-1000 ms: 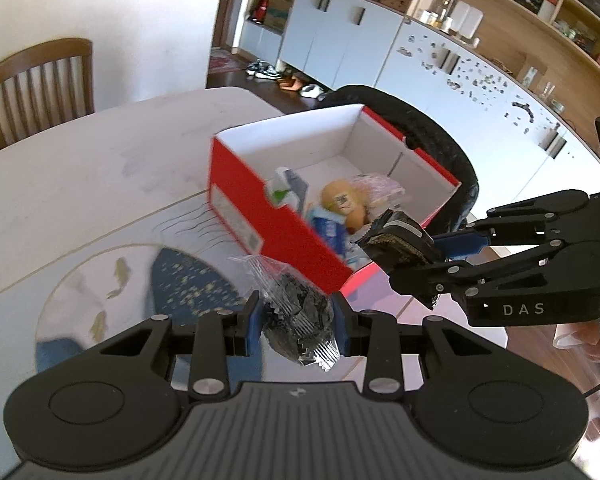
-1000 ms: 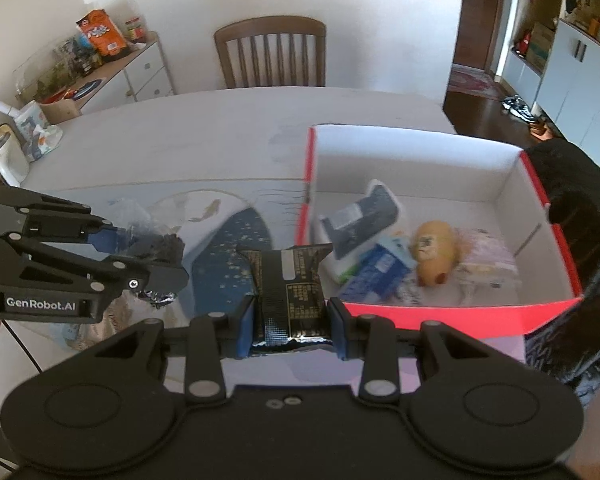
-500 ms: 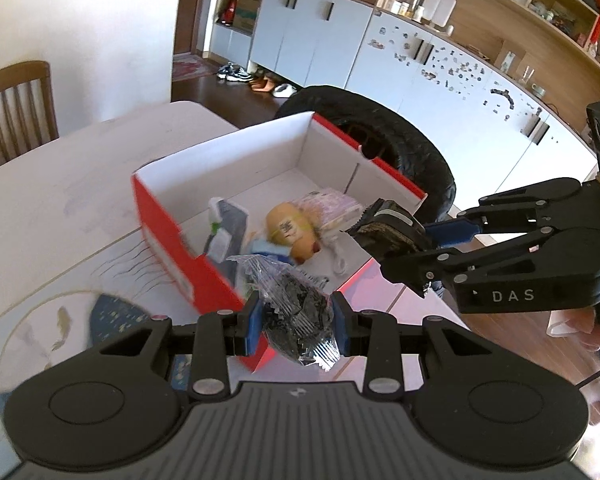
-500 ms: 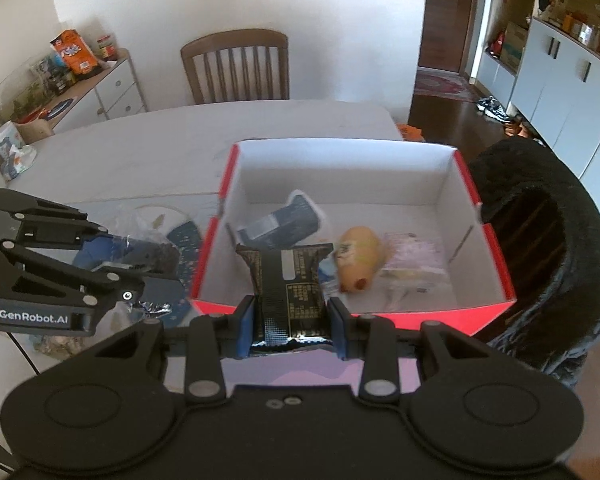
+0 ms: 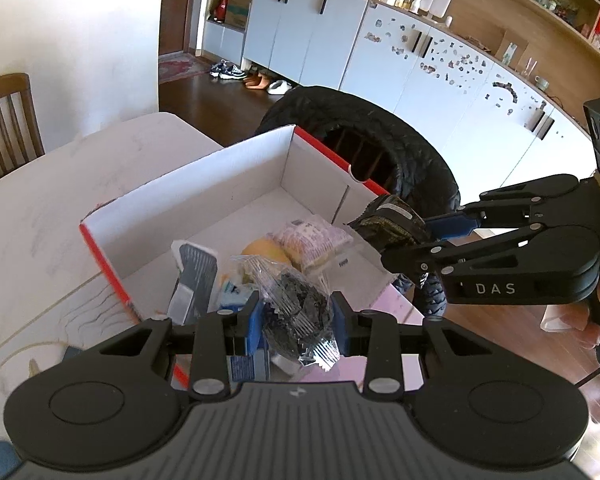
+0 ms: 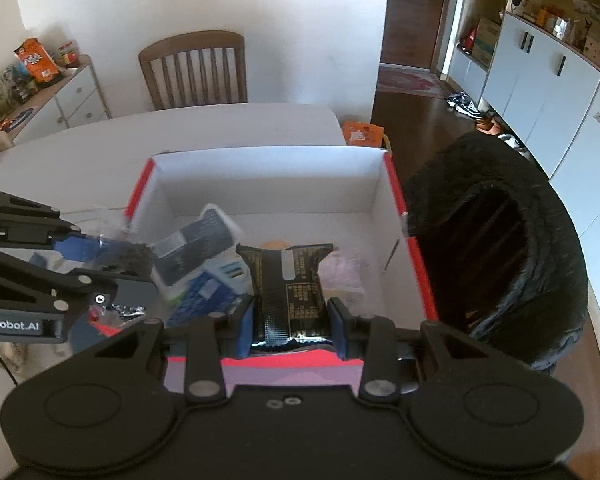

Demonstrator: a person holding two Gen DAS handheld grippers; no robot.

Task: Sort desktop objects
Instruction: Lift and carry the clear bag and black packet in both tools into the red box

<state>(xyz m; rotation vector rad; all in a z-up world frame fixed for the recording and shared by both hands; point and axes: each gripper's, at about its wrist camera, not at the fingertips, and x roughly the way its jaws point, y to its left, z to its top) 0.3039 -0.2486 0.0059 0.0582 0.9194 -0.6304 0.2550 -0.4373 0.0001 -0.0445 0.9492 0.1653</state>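
1. My left gripper [image 5: 296, 320] is clamped on a clear-wrapped dark cake [image 5: 298, 312], jaws narrowed to the packet's width, and hangs over the near-left part of the red box [image 6: 414, 256].
2. My right gripper [image 6: 291, 322] is closed about as narrowly on a black foil snack packet [image 6: 286, 288], held upright above the box's near wall, roughly mid-way along it.
3. The box sits at the table's right end, its right wall close to the table edge. Already inside are a grey-and-white pouch [image 6: 198, 242], a blue packet [image 6: 208, 296], a round yellow bun [image 5: 266, 250] and a pink-wrapped cake [image 5: 310, 240], all bunched toward the near-left half.
4. To do this drop well, I'd judge each packet should be carried past the near wall before letting go; the far half of the floor is bare, so that's where I'd aim.
5. I'd release one side at a time and keep the two grippers apart, since they sit close together over the same opening.
6. The crinkly wrappers may cling to the pads, so I'd open wide and lift straight up.
7. The white table [image 6: 220, 132] carries a patterned mat at the box's left; a wooden chair [image 6: 194, 68] stands at the far edge, a black padded seat [image 6: 540, 248] just off the right end.
8. White cabinets [image 5: 420, 68] and shelves line the room beyond.
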